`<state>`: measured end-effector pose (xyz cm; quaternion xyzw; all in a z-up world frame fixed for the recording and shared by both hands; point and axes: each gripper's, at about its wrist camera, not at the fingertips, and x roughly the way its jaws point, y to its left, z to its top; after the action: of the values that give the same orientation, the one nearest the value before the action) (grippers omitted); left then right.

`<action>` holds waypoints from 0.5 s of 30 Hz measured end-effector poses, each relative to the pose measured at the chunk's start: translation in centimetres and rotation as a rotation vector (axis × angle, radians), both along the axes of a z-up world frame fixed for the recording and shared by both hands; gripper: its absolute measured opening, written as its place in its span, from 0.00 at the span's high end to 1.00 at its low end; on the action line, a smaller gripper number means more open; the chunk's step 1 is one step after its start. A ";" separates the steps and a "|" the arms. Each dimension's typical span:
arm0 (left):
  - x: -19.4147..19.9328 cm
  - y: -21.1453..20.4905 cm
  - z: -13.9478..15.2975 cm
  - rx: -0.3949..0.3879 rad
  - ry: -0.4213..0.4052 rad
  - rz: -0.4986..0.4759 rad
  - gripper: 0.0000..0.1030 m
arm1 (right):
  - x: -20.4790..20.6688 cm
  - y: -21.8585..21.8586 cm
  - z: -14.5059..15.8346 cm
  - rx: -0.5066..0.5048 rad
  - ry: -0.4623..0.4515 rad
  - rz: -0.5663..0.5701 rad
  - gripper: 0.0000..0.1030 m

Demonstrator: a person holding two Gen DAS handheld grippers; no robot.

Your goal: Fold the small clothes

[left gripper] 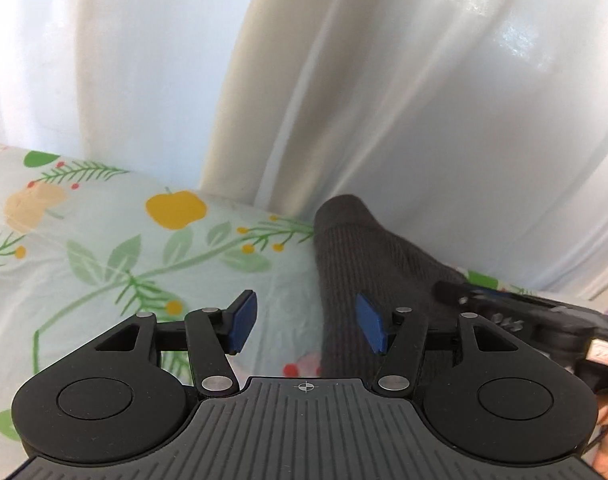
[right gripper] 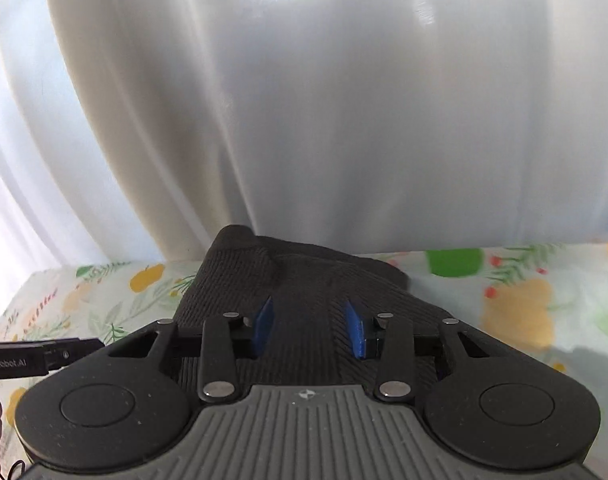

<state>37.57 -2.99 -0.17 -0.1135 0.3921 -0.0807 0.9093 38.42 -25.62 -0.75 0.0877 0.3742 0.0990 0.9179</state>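
A dark grey ribbed sock [left gripper: 356, 256] lies on the fruit-and-leaf printed cloth [left gripper: 115, 248], near its far edge below the white curtain [left gripper: 344, 80]. The left gripper [left gripper: 307, 322] hovers with fingers wide, the sock under its right pad. The right gripper [right gripper: 311, 326] is spread directly over the sock [right gripper: 304, 280], gripping nothing.

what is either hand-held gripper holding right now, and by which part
Nothing is held. The left hand-held gripper and the right hand-held gripper are both open over the dark sock, gripping none of it.
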 end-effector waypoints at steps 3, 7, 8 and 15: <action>2.2 -2.9 -0.6 0.010 -0.013 0.028 0.38 | 3.8 2.2 -1.7 -0.130 0.053 0.054 0.68; 4.6 -6.0 -3.2 0.020 -0.003 0.046 0.38 | 4.7 1.8 -4.3 -0.199 0.000 -0.032 0.83; 5.0 -6.5 -3.8 0.026 -0.005 0.044 0.38 | 4.2 1.1 -4.7 -0.161 -0.026 -0.071 0.88; 5.4 -5.2 -7.7 -0.019 0.002 0.104 0.21 | 1.8 -2.1 -5.7 -0.040 -0.094 -0.248 1.00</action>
<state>42.92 -8.18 -7.85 -0.1427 0.3856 -0.0369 0.9108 40.26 -27.72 -6.48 0.1104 0.3190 -0.0184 0.9411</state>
